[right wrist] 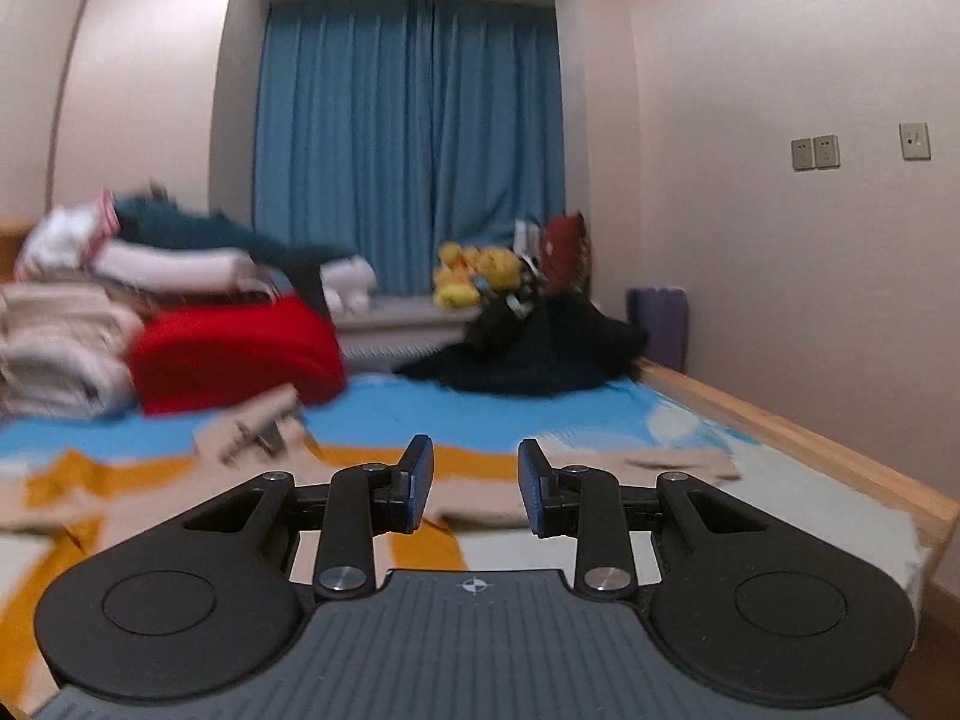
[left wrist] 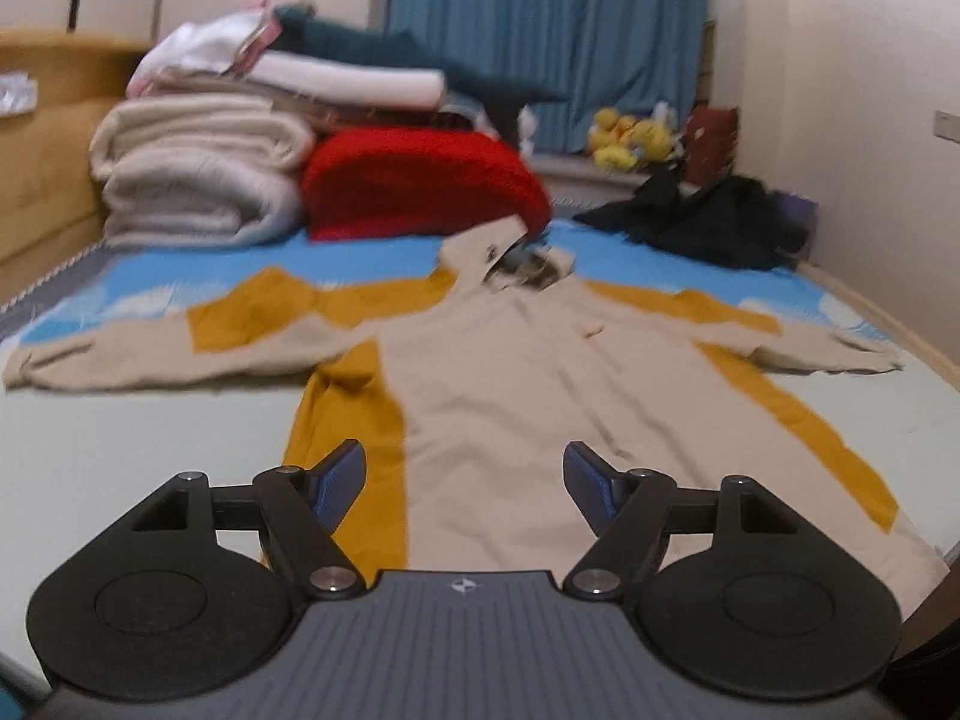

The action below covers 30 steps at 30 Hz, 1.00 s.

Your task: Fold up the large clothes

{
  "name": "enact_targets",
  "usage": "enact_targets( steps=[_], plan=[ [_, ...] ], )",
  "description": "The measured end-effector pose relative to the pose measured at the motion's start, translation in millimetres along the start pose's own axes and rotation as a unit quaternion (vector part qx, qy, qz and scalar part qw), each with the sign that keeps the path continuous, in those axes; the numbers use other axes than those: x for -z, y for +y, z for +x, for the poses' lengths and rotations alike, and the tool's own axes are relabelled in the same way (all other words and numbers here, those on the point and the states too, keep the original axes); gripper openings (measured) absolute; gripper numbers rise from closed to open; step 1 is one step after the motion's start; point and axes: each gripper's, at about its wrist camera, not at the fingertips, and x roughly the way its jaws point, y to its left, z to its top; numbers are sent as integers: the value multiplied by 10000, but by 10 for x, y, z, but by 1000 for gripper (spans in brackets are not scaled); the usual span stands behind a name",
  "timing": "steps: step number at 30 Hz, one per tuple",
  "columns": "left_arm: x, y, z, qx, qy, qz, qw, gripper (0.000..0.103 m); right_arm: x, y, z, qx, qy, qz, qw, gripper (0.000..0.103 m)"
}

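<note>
Pale walls (right wrist: 750, 240) and a blue curtain (right wrist: 408, 144) surround the wood-edged bed (right wrist: 798, 432).

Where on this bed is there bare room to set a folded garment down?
Free: pale sheet below the coat's left sleeve, and blue bedding between red blanket and black clothes. Crowded: folded quilts stacked at the far left.

no readable text, labels or numbers

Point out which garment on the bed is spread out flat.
The beige and mustard coat, sleeves stretched out; the red blanket is folded and the black clothes lie heaped.
</note>
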Motion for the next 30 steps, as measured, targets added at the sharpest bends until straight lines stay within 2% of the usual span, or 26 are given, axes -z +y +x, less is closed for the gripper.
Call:
enact_targets(
  steps=[3,5,9,11,14,18,21,24,26,28,29,30],
  plan=[
    [25,-207,-62,192,-130,328,9992,78,48,-36,118,-208,59,231,9995,33],
    [46,-332,-76,382,-43,457,9982,78,128,-45,186,-245,183,449,9985,33],
    [-150,-647,-204,633,22,785,9949,77,190,73,217,-398,111,450,9981,33],
    [-386,-824,-266,717,-21,808,9941,77,192,115,214,-527,95,467,9975,33],
    [-916,-1109,-323,655,-113,638,9957,77,191,151,213,-643,70,545,9964,33],
    [-1702,-1419,-324,680,-100,191,9975,77,197,136,229,-703,141,746,9946,33],
    [-2209,-1550,-258,934,-70,-170,9955,77,189,120,244,-750,127,869,9933,33],
    [-2478,-1617,-77,1114,-478,-89,9926,77,179,114,304,-695,160,1013,9923,33],
    [-2489,-1581,138,1049,-646,77,9924,77,171,123,341,-665,175,1081,9918,33],
    [-2443,-1469,464,978,-646,163,9930,76,166,140,334,-627,110,1074,9922,34],
    [-2402,-1381,656,924,-612,187,9937,71,163,153,316,-626,39,1034,9927,36],
    [-2358,-1291,839,855,-586,230,9943,66,154,163,304,-630,-19,996,9930,44]
  ],
)
